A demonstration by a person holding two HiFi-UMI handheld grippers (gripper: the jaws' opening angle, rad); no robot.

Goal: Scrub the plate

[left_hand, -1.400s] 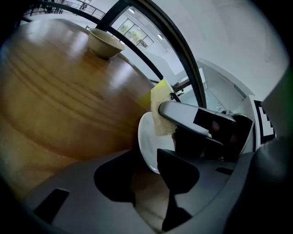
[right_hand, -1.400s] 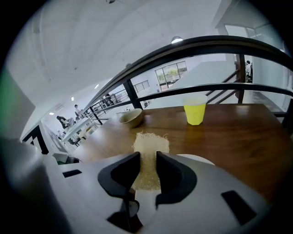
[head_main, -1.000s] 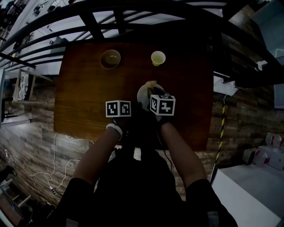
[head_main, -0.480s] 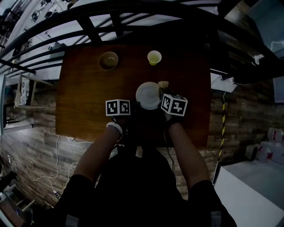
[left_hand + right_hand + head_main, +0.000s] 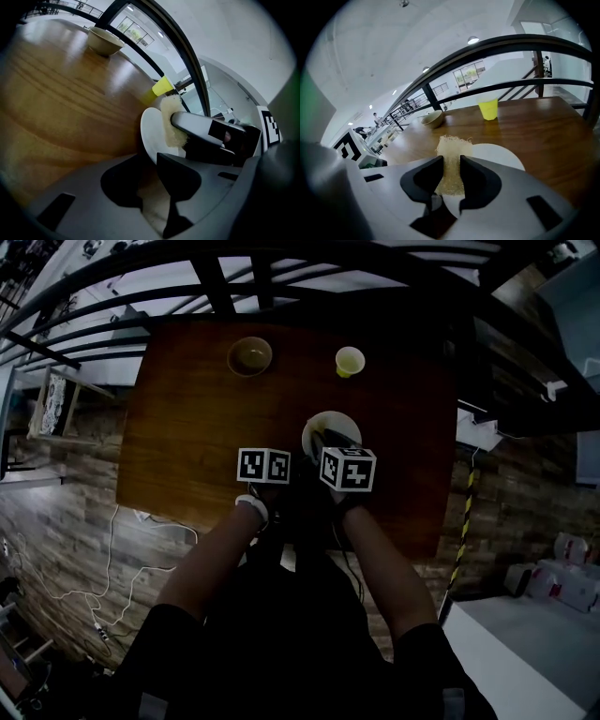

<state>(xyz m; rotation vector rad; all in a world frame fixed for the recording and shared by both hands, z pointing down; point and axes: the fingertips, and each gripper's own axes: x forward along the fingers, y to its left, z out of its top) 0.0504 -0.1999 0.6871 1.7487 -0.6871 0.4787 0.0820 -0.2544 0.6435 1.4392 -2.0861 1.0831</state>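
The bowl (image 5: 250, 356) stands at the far left of the worktop (image 5: 187, 427), well apart from everything else.

Your left gripper (image 5: 150, 164) is nearer to you, to the right of the bowl. Its jaws are closing. They stand only narrowly apart, with the near-left rim of the plate (image 5: 330, 420) clamped between them.

The plate is white and sits near the middle of the worktop, just ahead of both grippers.

Your right gripper (image 5: 451, 161) reaches over the plate from the near side. Its jaws are closed tight on a pale, fibrous sponge (image 5: 452, 143). The sponge sticks out past the jaw ends and rests on the plate's surface. In the left gripper view, the sponge lies against the plate face under the right gripper.

The yellow cup (image 5: 349, 361) stands beyond the plate at the far side, apart from it.
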